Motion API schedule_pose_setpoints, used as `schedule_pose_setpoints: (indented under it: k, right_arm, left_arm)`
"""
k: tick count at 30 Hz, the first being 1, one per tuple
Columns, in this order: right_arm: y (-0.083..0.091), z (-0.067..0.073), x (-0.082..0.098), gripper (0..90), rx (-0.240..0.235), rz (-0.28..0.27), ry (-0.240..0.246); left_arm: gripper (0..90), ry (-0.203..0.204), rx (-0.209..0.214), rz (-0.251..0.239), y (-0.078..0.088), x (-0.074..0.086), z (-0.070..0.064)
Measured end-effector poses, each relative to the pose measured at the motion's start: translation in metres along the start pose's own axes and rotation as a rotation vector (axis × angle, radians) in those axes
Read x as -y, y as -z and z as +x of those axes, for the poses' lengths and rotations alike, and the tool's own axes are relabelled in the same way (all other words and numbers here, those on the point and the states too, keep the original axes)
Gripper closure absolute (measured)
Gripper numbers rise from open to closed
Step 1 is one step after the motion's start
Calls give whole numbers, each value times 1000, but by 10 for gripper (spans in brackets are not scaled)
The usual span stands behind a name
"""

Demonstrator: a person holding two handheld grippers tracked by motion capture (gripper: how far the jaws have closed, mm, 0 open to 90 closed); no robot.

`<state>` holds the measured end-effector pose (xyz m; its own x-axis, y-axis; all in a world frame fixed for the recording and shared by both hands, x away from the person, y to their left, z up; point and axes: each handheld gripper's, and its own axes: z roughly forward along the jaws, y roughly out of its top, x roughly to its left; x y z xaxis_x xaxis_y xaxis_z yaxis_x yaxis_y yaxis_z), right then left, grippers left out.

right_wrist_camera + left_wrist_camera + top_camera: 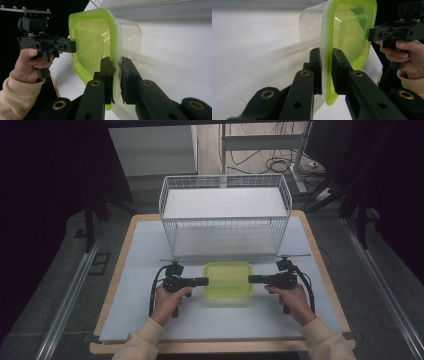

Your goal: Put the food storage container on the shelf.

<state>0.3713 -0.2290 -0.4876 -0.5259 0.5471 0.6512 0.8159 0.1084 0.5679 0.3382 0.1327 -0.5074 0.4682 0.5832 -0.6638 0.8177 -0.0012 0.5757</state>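
A clear plastic container with a lime-green lid [228, 281] sits at the middle of the white table, just in front of the wire basket. My left gripper [204, 281] is shut on the lid's left rim; in the left gripper view its jaws pinch the green edge [327, 72]. On the opposite side, my right gripper [252, 279] is shut on the right rim, the green edge [115, 75] clamped between its jaws. Each gripper view also shows the other hand and its gripper across the container [348, 32], [100, 40].
A white wire basket [225, 215] stands behind the container, its front wall close to both grippers. The wooden-edged table [140, 320] has free white surface left, right and in front. Cables and a desk frame [270, 150] lie on the floor beyond.
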Motion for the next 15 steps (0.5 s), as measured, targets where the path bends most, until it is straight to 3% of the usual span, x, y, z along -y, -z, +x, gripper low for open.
schedule_pose_setpoints:
  k: [7, 15]
  right_arm:
    - [3, 5, 0, 815, 3, -16, 32]
    - [7, 14, -2, 815, 6, -33, 64]
  left_arm:
    - [805, -34, -8, -12, 6, -3, -7]
    - [805, -46, -4, -24, 12, -4, -13]
